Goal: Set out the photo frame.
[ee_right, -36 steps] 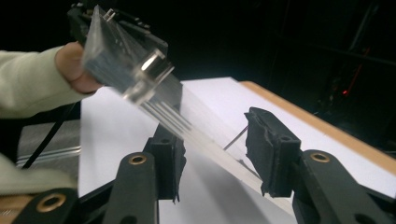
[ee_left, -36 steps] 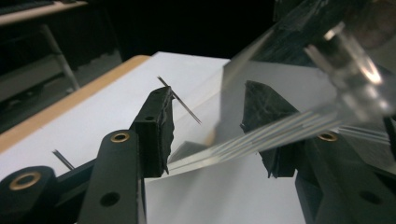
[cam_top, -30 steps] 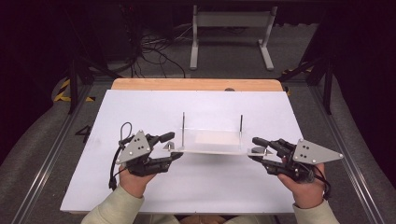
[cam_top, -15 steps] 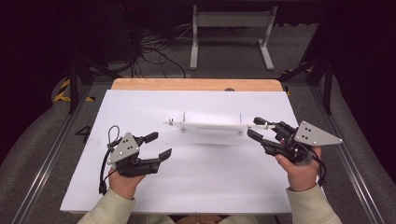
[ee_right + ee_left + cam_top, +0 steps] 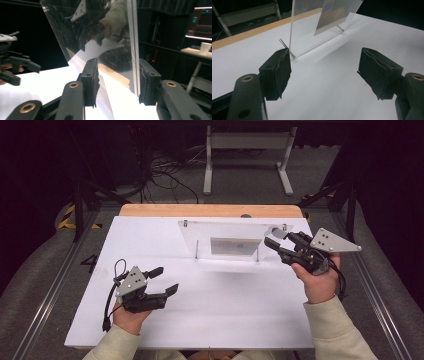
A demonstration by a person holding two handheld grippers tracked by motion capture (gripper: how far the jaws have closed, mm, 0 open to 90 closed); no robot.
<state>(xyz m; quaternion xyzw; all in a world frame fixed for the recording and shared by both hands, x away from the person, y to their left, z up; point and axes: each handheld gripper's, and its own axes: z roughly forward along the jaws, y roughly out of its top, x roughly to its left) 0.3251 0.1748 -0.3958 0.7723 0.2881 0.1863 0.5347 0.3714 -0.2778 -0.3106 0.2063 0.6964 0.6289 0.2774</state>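
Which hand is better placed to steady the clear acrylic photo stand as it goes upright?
Right. The right gripper is at the clear acrylic photo stand's upper corner, its edge between the jaws. The left gripper sits apart on the white table, jaws just opened with nothing between.

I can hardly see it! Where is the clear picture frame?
In the high view the clear picture frame stands upright at the far middle of the white table, near the wooden edge, its right edge between the right gripper's fingers.
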